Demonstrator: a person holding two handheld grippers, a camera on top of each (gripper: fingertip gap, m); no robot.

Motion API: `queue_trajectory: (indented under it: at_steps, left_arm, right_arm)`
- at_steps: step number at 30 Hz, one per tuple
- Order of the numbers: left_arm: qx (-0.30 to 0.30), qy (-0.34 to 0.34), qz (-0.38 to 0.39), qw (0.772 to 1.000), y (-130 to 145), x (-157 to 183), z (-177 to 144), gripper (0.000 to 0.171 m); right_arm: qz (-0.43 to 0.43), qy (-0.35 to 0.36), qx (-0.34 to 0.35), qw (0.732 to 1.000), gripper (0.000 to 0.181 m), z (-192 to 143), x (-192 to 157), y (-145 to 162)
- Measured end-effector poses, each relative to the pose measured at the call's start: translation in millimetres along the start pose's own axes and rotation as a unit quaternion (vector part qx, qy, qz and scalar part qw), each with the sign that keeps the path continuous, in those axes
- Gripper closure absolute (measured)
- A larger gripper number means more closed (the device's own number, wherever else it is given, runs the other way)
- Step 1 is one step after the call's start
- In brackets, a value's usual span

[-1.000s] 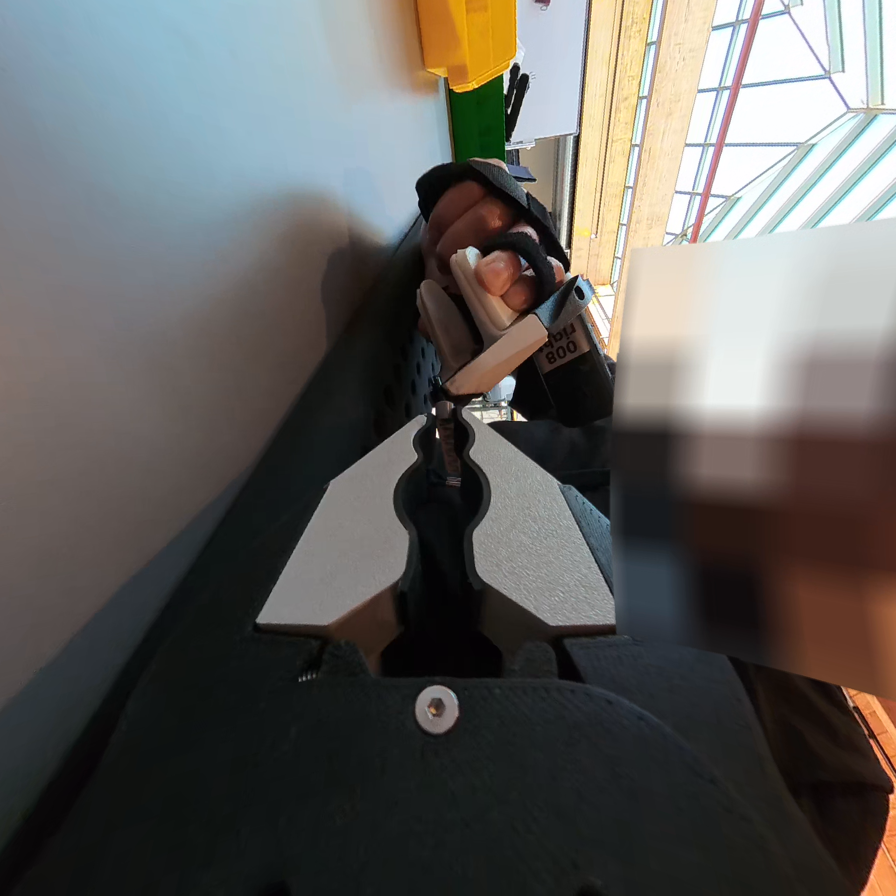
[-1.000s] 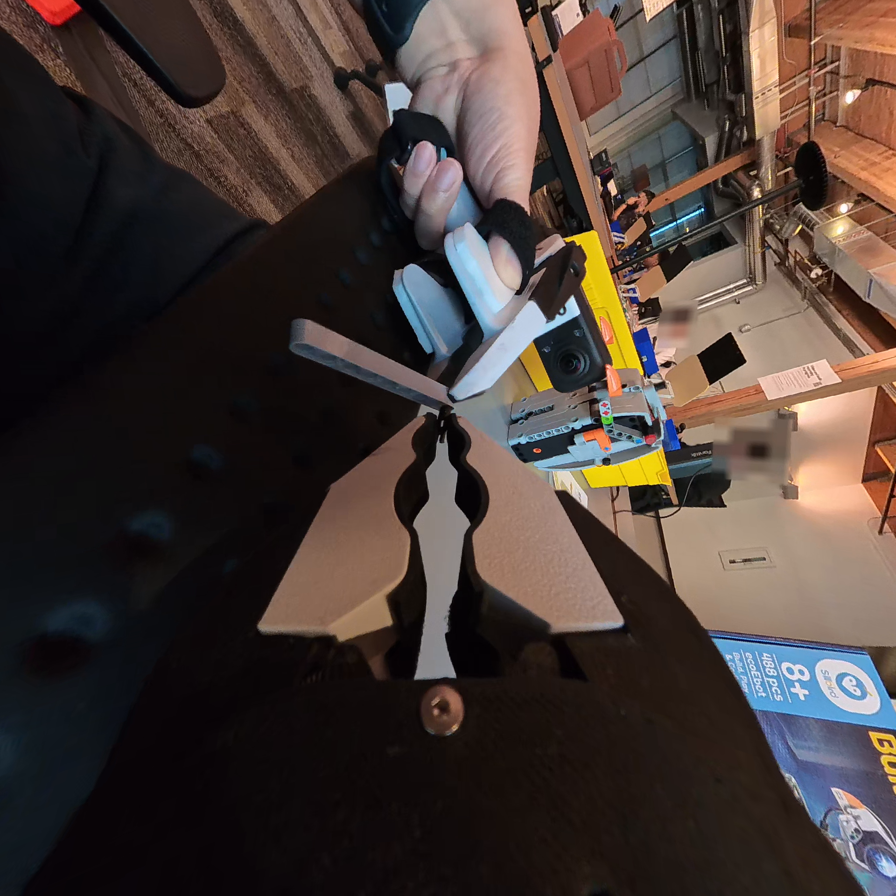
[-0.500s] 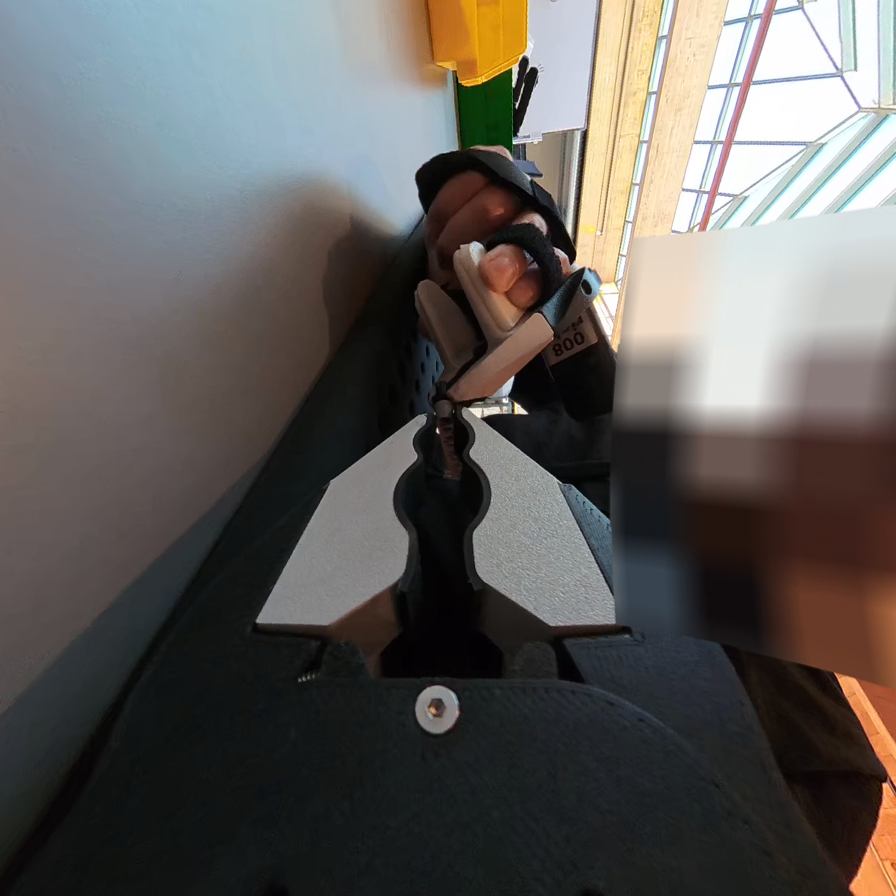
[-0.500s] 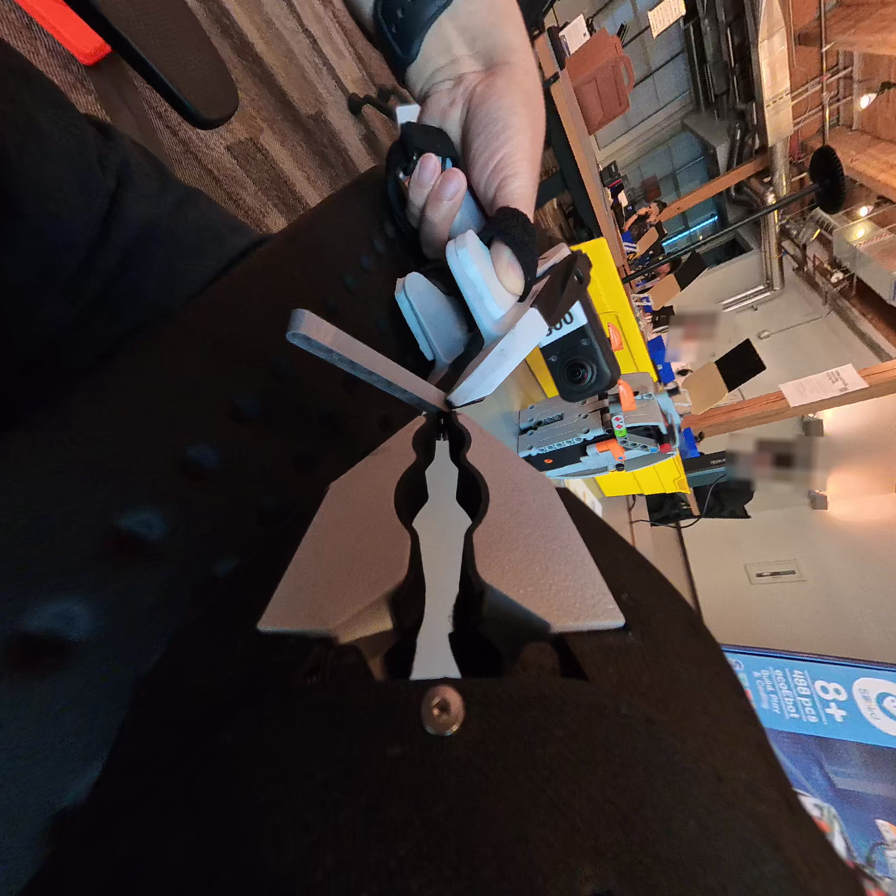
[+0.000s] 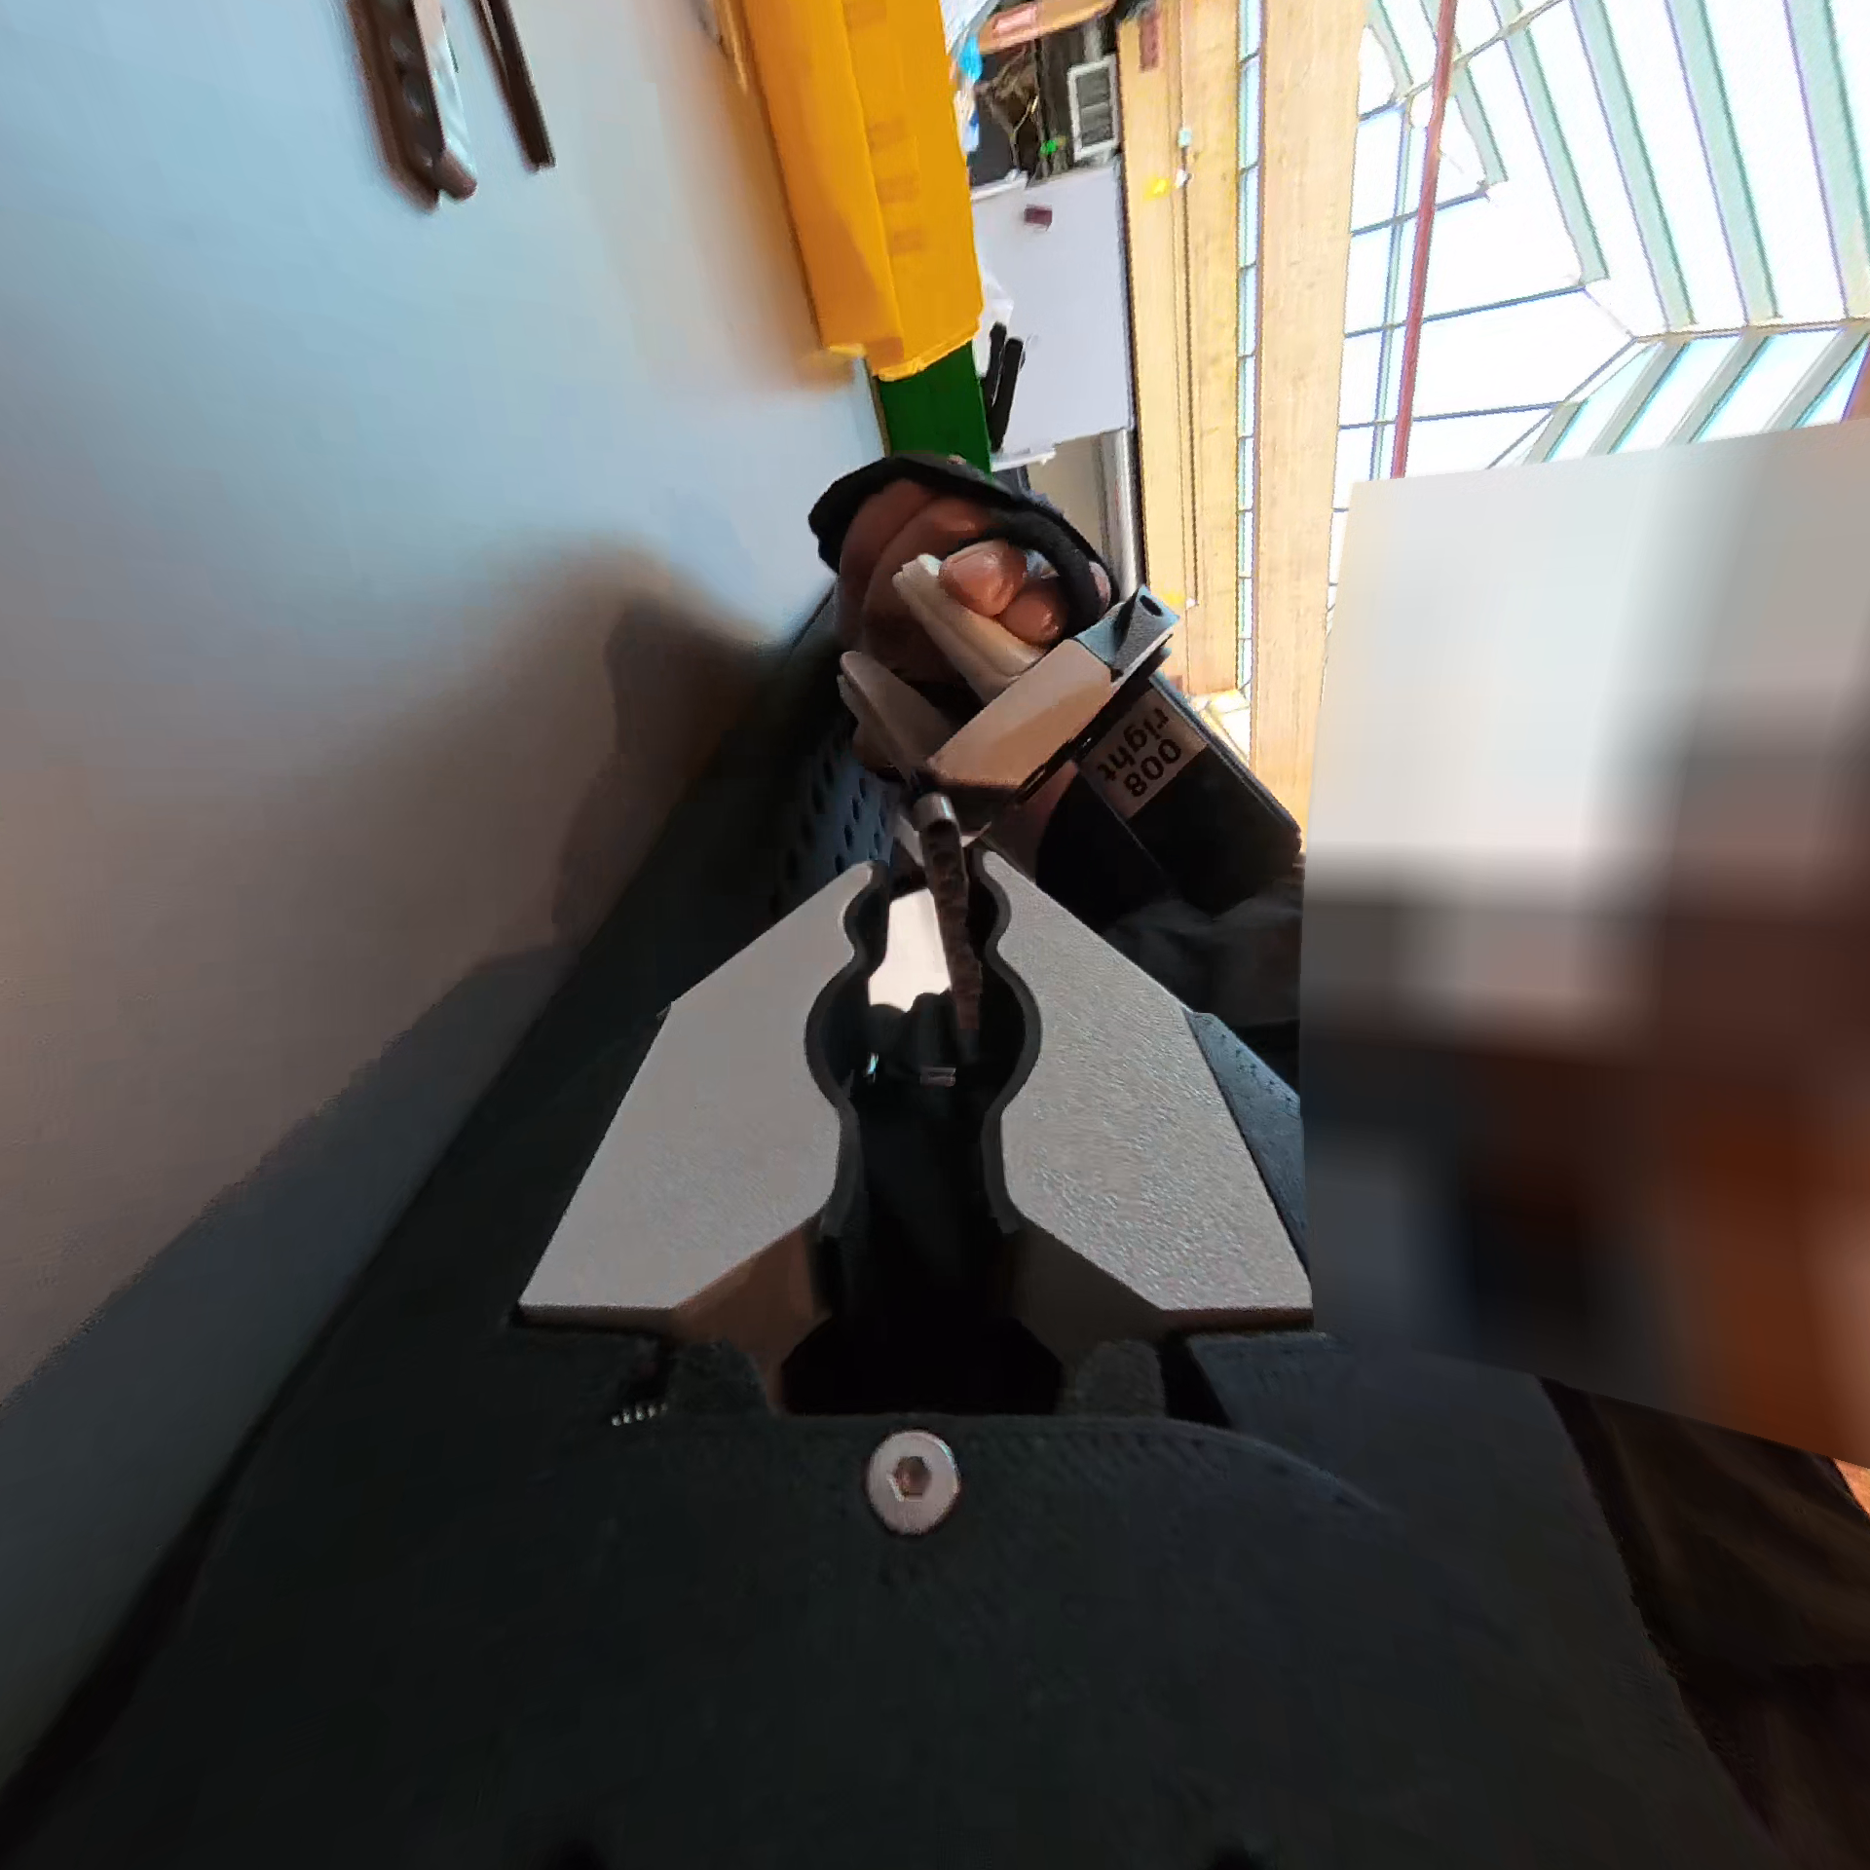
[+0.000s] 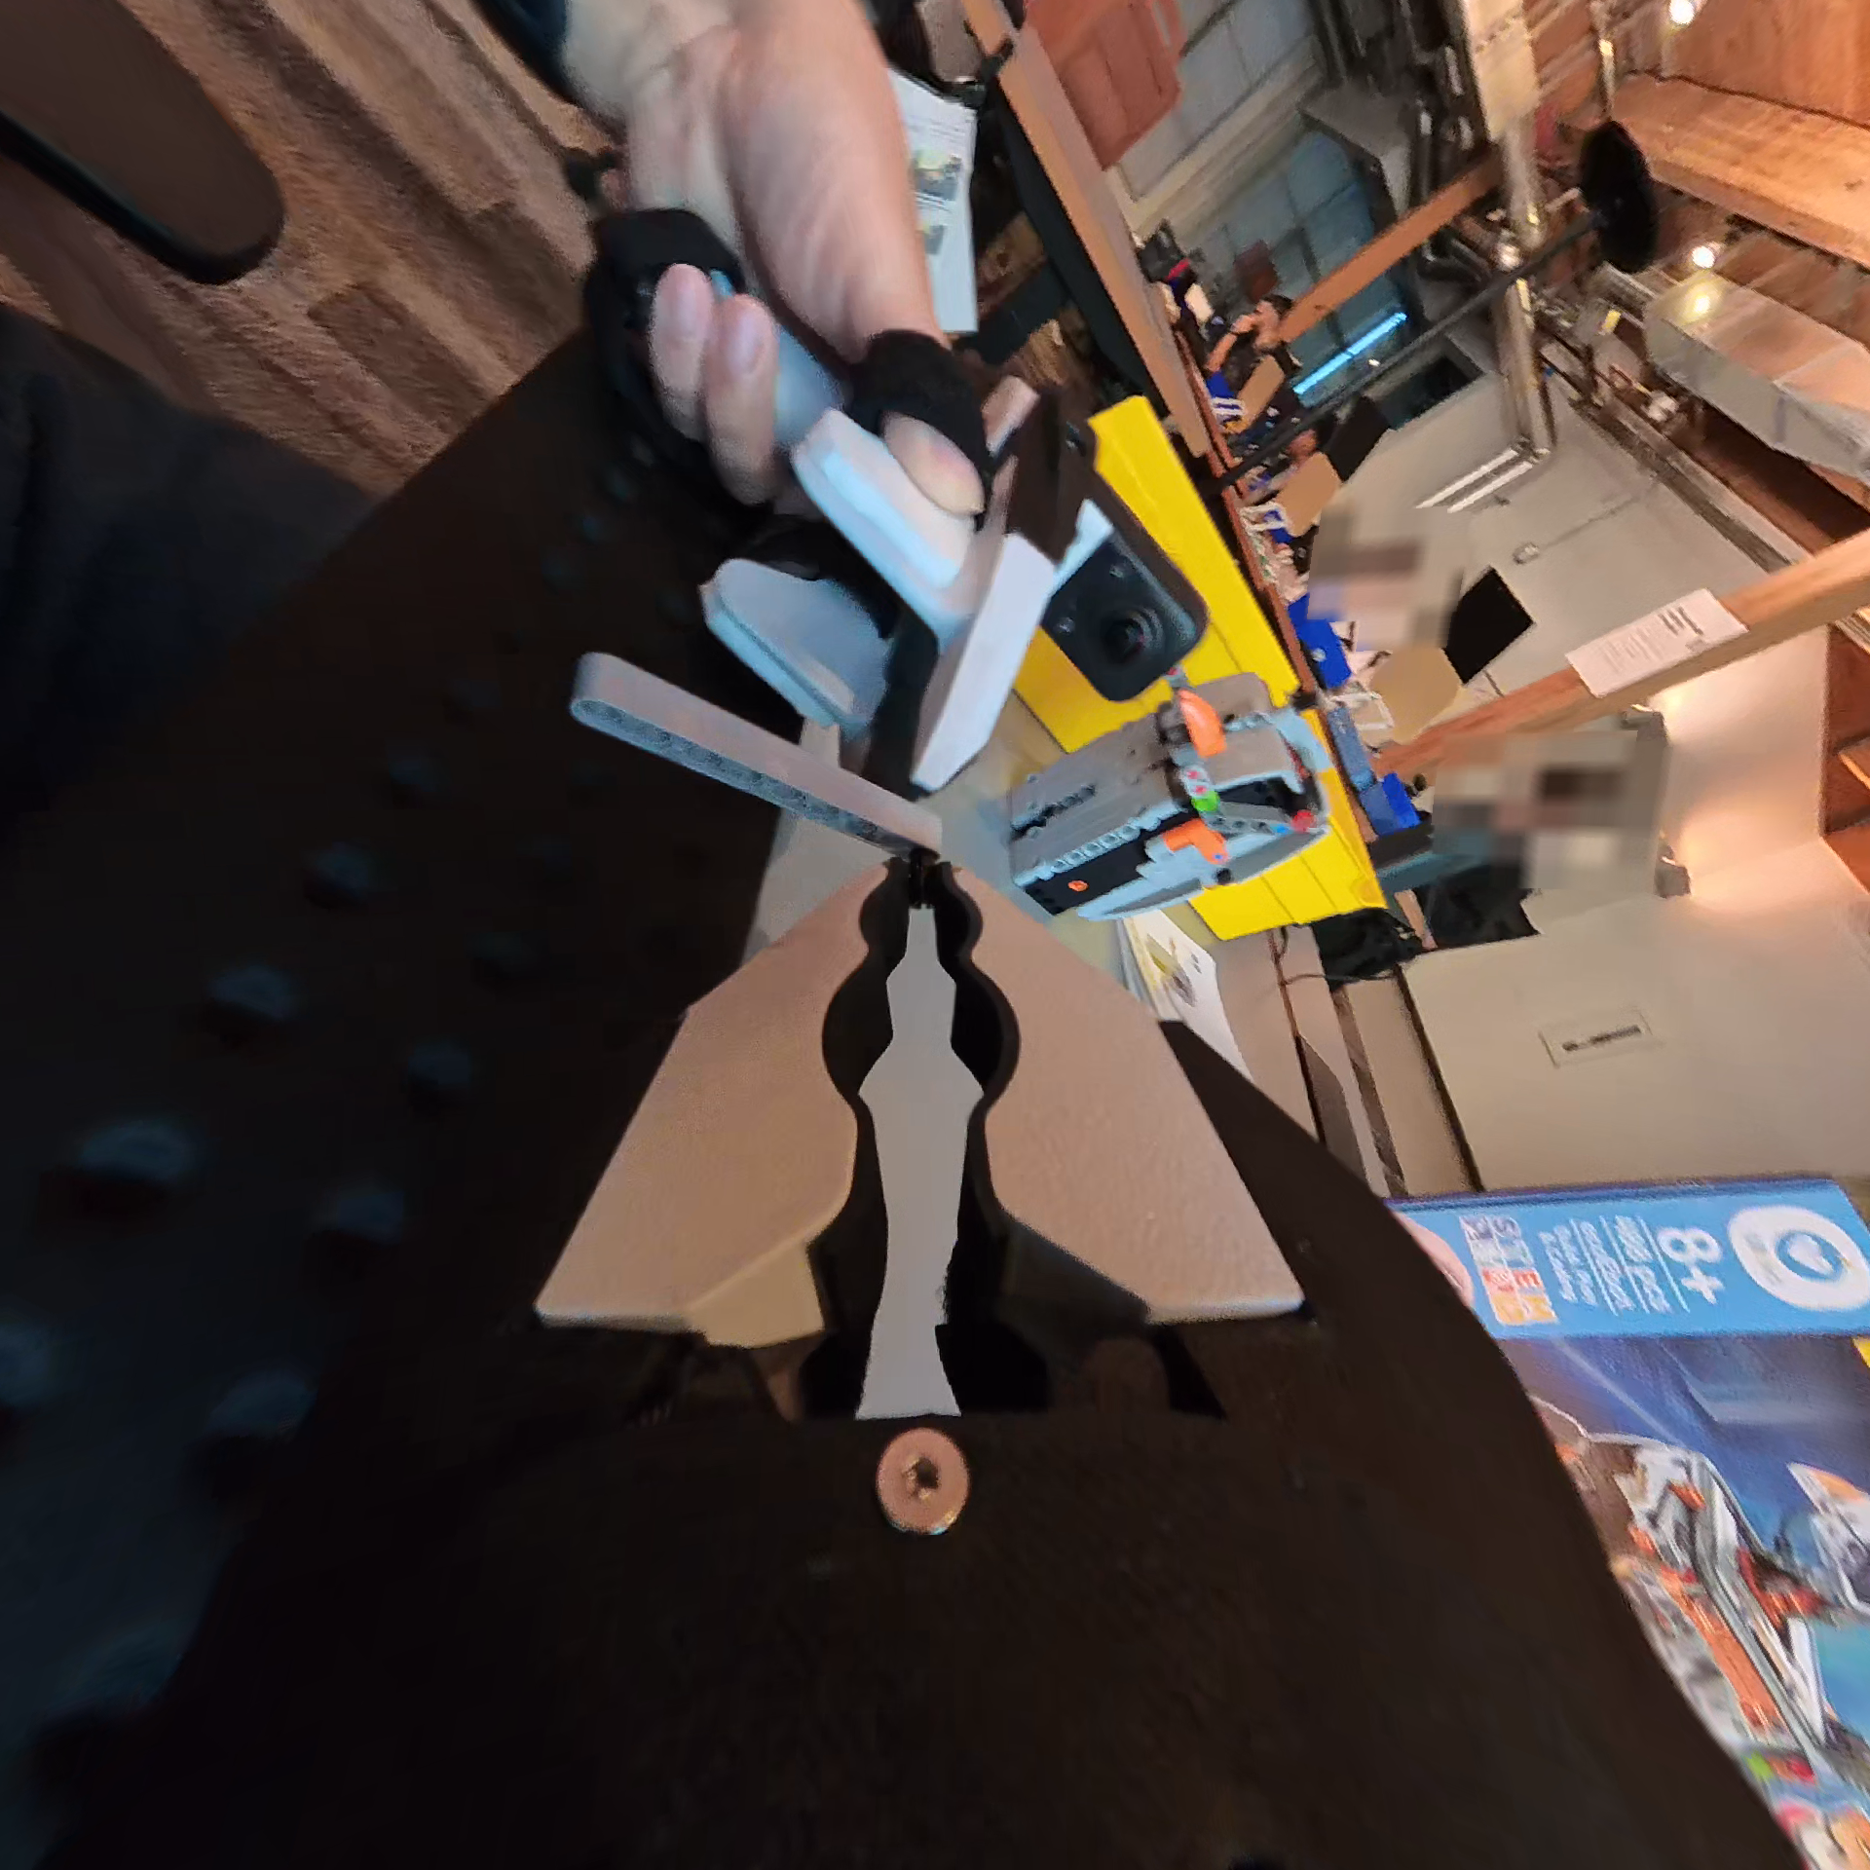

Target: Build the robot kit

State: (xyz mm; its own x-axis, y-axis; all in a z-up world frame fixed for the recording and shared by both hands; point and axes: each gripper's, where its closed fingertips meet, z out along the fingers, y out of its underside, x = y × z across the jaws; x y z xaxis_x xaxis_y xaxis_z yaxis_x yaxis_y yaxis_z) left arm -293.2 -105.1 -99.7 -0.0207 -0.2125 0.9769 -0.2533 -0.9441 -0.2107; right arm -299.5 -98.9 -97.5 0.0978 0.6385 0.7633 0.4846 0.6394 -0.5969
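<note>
My left gripper (image 5: 931, 872) is shut on a long grey beam with holes (image 5: 946, 911), seen edge-on between its fingers. In the right wrist view the same beam (image 6: 749, 754) slants out to the left below the left gripper's white fingers (image 6: 971, 658), which a hand holds. My right gripper (image 6: 921, 878) is shut on a small black pin (image 6: 919, 868), right at the near end of the beam. In the left wrist view the right gripper's pale fingers (image 5: 1012, 724) meet the beam's far end, also held by a hand.
A grey brick-built model with orange parts (image 6: 1164, 799) stands on the pale table (image 5: 304, 506) beyond the grippers, before a yellow bin (image 6: 1164, 526). A blue printed box (image 6: 1670, 1275) lies at the right. A person's dark sleeve fills the left. Only a small space, under 4 cm, lies between the two pairs of fingers.
Both grippers have shifted and tilted a little while staying tip to tip. More of the beam now shows between my left fingers. Both grips are unchanged.
</note>
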Motion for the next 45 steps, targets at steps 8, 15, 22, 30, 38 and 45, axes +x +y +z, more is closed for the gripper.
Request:
queue_trajectory:
  at_steps: [8,15,22,30,38,45]
  left_arm:
    - [0.079,-0.006,0.037,0.996,-6.2,9.5,10.0,0.148]
    - [0.027,-0.184,0.145,0.972,3.1,-6.6,15.8,0.165]
    - [-0.076,-0.284,0.211,0.932,17.8,-3.8,10.5,0.165]
    - [-0.18,-0.25,0.208,0.928,28.8,-2.7,14.6,0.165]
    - [-0.203,-0.217,0.192,0.935,26.9,1.2,24.2,0.165]
    - [-0.215,-0.197,0.171,0.941,27.3,0.6,25.2,0.165]
  right_arm:
    - [-0.014,0.062,-0.037,0.997,0.178,-5.2,16.0,2.4]
    - [-0.054,0.048,-0.049,0.996,0.177,-4.9,5.6,9.1]
    - [-0.142,-0.014,-0.024,0.989,0.142,-10.7,-2.7,11.5]
    - [-0.27,-0.181,-0.024,0.945,0.146,-15.7,-12.1,-3.7]
    - [-0.324,-0.244,-0.048,0.913,0.161,-19.8,-14.1,0.1]
    - [-0.273,-0.283,-0.062,0.917,0.163,-23.2,-20.6,0.1]
